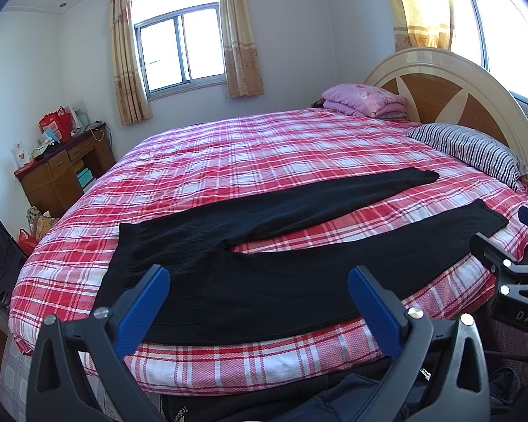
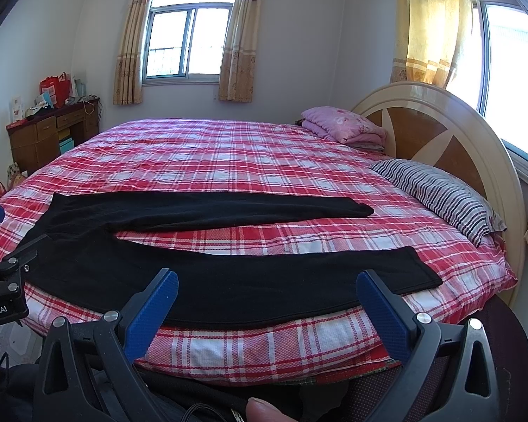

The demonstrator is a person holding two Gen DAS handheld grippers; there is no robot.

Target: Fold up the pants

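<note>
Black pants (image 1: 264,263) lie flat on the red plaid bed (image 1: 228,147), waist at the left, two legs spread apart toward the right. My left gripper (image 1: 258,277) is open, held just before the bed's near edge over the waist and seat part. My right gripper (image 2: 267,281) is open, held before the near leg (image 2: 264,277); the far leg (image 2: 211,211) lies behind it. Each gripper's body shows at the edge of the other's view. Neither touches the cloth.
A striped pillow (image 1: 475,151) and a folded pink quilt (image 1: 366,100) lie by the round headboard (image 1: 450,88) at the right. A wooden desk (image 1: 63,172) with clutter stands at the far left. A fingertip (image 2: 264,411) shows at the bottom.
</note>
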